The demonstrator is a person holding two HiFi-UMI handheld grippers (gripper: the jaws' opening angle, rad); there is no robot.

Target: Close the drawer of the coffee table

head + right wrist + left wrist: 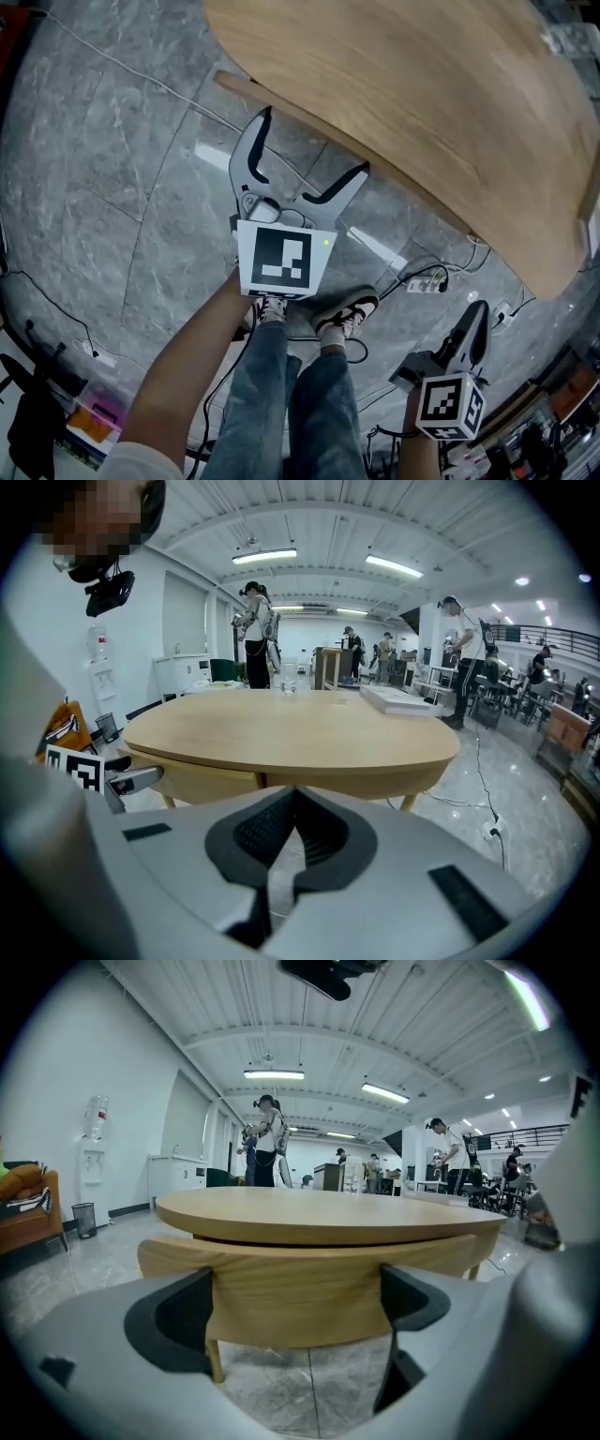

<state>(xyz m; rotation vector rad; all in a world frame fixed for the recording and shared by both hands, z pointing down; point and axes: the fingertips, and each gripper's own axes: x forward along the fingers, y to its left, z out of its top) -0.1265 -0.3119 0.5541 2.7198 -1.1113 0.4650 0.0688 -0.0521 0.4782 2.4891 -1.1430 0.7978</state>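
Just ahead of the person's feet (323, 314), the left tool (314, 141) stands spread and empty, aimed at the drawer (309, 1288), which juts from under the round counter (422, 103) straight ahead, its front crosswise; the right tool (478, 314), pressed together, hangs farther back

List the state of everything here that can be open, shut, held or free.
Drawer: open, its front standing out from under the table top.
Left gripper: open, fingers apart, facing the drawer front, gripping nothing.
Right gripper: shut, empty, held back from the table.
Coffee table: standing on its legs.
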